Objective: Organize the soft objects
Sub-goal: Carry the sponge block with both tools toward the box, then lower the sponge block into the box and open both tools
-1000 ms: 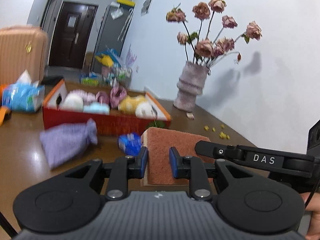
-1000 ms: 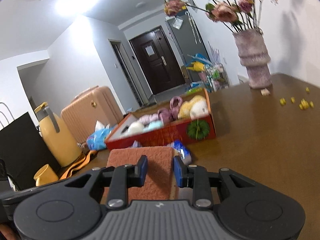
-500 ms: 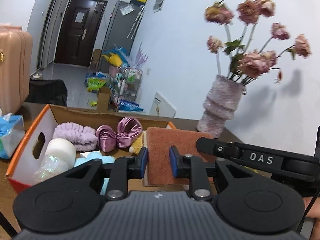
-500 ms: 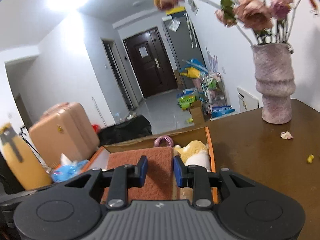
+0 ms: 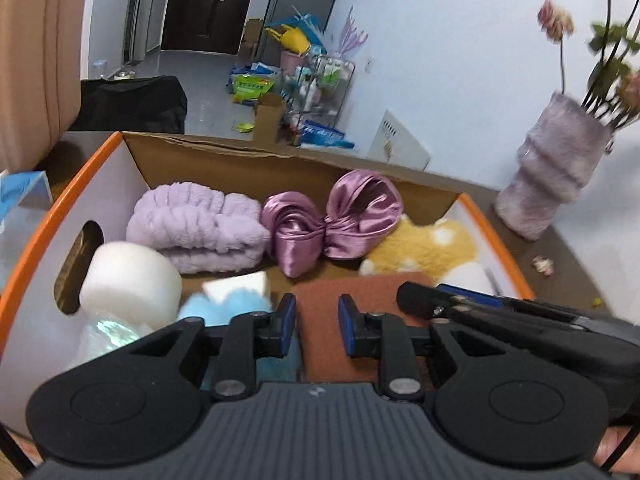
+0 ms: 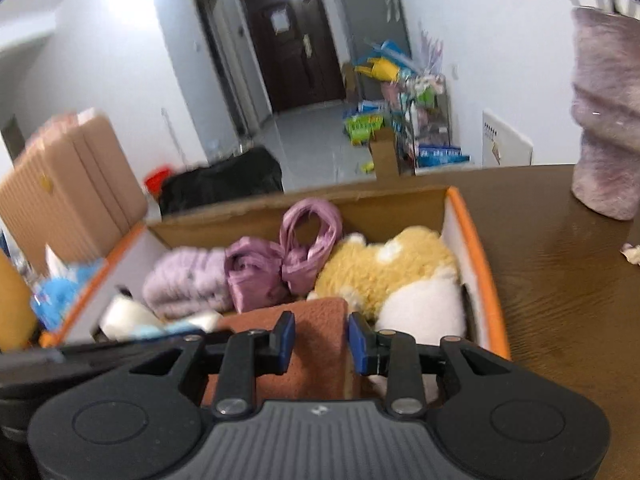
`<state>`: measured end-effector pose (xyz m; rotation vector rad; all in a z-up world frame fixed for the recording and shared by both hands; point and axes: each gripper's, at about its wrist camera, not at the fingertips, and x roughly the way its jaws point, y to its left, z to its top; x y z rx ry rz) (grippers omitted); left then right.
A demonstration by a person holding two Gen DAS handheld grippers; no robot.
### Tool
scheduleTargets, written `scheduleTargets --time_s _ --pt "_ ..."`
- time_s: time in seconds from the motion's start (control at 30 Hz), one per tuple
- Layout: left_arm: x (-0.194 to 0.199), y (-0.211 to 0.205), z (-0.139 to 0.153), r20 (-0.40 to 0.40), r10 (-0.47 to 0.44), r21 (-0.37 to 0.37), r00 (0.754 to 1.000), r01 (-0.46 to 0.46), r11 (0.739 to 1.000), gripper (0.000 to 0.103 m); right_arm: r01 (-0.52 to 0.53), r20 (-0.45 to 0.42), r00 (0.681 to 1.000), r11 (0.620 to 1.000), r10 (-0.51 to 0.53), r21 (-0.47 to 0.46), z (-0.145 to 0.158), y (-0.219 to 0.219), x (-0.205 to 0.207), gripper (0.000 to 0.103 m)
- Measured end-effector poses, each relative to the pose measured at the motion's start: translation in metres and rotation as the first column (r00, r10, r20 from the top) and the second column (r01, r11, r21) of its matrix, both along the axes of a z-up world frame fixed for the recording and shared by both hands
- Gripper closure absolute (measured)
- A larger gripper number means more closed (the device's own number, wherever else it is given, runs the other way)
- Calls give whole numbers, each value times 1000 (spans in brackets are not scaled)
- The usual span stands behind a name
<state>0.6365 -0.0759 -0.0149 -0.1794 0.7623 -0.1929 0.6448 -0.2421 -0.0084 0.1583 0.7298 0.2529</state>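
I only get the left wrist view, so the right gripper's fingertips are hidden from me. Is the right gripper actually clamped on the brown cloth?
Observer: Yes. The right gripper has its pads shut on the brown cloth, above the box.
Operator: What lies beside it in the box?
Observer: The plush toy; its white part sits just right of the gripper.
Operator: Anything left of the box?
Observer: A yellow object at the picture's edge, too cropped to identify.
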Motion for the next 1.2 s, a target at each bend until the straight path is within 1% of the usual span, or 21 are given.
scheduleTargets --time_s 0.03,0.1,0.13,0.2,0.23,0.3,0.37,0.4,0.43,0.47,0.5,0.53,0.57,0.6,0.67,0.73,0.8,0.87,0.97,1.1,1.2 --pt "1 -2 -2 3 0 22 1000 0 1000 82 5 -6 1000 1000 -5 -28 -4 5 3 74" --pt "1 -1 -4 19 2 32 1000 -2 999 81 8 -1 1000 999 -8 -53 -9 7 6 74" --pt "-1 0 -3 22 -2 31 1000 2 1000 80 12 14 1000 998 -11 -55 -9 7 4 73" --pt "-7 4 4 43 -8 20 999 7 1000 74 2 33 999 998 0 -58 -5 5 -1 68" --pt "-11 6 9 62 -11 24 998 9 1000 69 1 45 999 998 2 -55 -2 3 -5 66" --pt "-20 8 20 99 -14 53 995 9 999 65 10 69 998 999 -7 -49 9 -2 -11 60" --pt "-32 12 34 140 -18 87 990 6 996 59 10 93 996 999 -6 -38 25 -10 -19 59" --pt "-39 15 41 158 -21 101 987 5 995 56 14 107 994 999 -10 -39 34 -13 -26 56" --pt "-48 19 48 180 -26 117 983 4 993 50 17 120 993 999 -11 -42 41 -17 -31 55" --pt "-58 24 55 203 -28 133 979 1 991 45 21 136 991 999 -14 -46 49 -21 -37 50" --pt "-71 30 61 230 -31 151 973 -4 988 42 27 152 988 998 -19 -51 57 -25 -45 43" --pt "-86 36 68 261 -30 176 965 -17 984 37 34 173 985 998 -23 -56 64 -30 -55 39" --pt "-97 41 74 285 -26 193 958 -31 981 33 39 197 980 997 -26 -63 71 -35 -67 32" --pt "-111 47 80 316 -22 209 948 -47 977 31 41 217 976 997 -25 -70 76 -40 -76 29" --pt "-139 56 92 369 -12 238 929 -82 968 23 50 247 969 995 -27 -88 86 -47 -98 28" --pt "-164 64 103 407 -3 249 913 -108 963 21 57 269 963 994 -31 -90 95 -52 -119 25" --pt "-187 74 112 431 14 227 902 -123 966 19 59 296 955 994 -31 -87 103 -57 -141 18" --pt "-208 81 120 454 28 208 891 -137 968 18 58 334 942 994 -26 -87 111 -57 -165 17" --pt "-235 84 125 490 47 203 871 -167 965 16 43 386 922 995 -7 -87 121 -53 -197 16" --pt "-265 85 131 500 59 191 864 -176 966 16 33 431 902 996 7 -85 129 -48 -231 16" --pt "-294 85 130 520 63 190 852 -187 964 13 33 447 895 997 2 -70 128 -45 -257 16"
